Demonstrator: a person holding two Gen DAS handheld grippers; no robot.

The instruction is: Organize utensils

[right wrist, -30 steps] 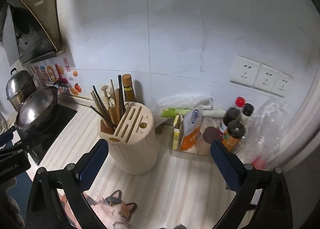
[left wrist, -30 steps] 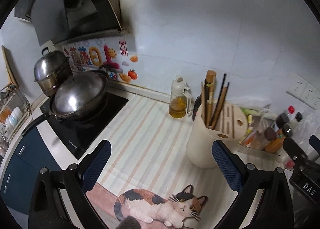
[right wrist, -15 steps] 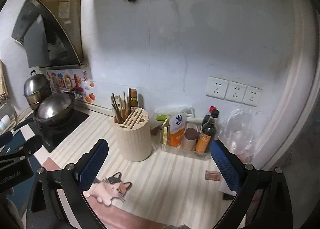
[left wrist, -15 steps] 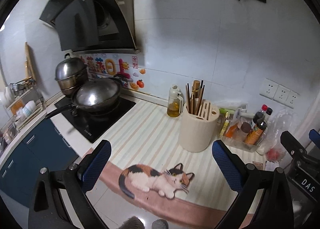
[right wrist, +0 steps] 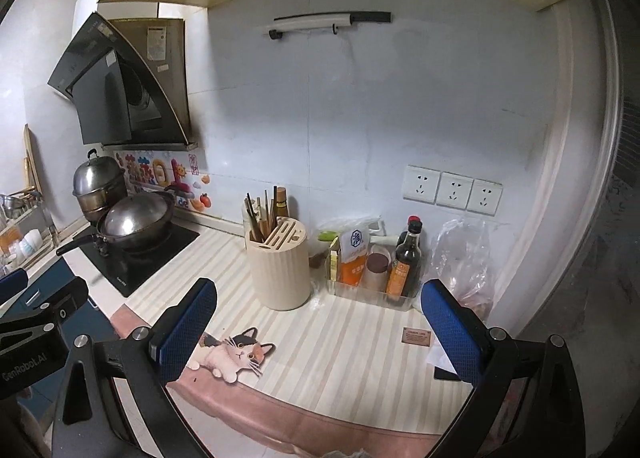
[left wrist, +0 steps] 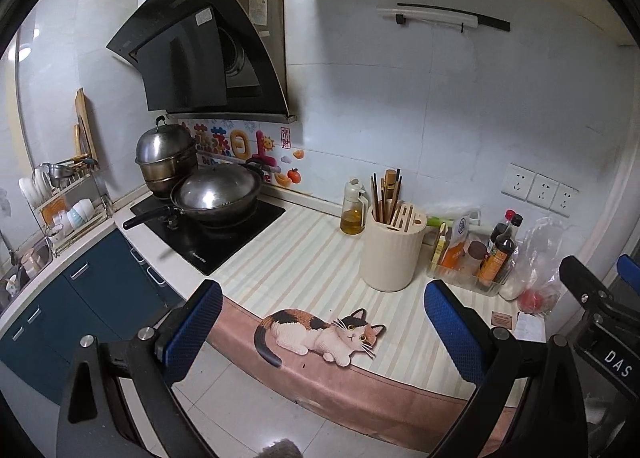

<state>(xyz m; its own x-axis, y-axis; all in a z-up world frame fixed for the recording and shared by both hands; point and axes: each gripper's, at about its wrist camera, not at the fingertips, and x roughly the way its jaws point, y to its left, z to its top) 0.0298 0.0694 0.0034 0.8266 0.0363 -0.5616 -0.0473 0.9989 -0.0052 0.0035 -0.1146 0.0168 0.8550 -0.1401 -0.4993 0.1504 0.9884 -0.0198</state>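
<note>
both the left gripper (left wrist: 322,322) and right gripper (right wrist: 316,320) hang empty, jaws apart, chopsticks (left wrist: 384,194) already standing in the holder (left wrist: 390,254) at twelve o'clock, so little seems left.

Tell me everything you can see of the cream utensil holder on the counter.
The utensil holder is a cream, ribbed, round tub, plastic by its look, standing upright on the striped counter mat. Its slanted top has knife slots, all empty, and a round hole. An open compartment at its left rear holds chopsticks standing on end. An oil bottle stands behind it and a clear condiment tray to its right. Neither gripper touches it.
</note>
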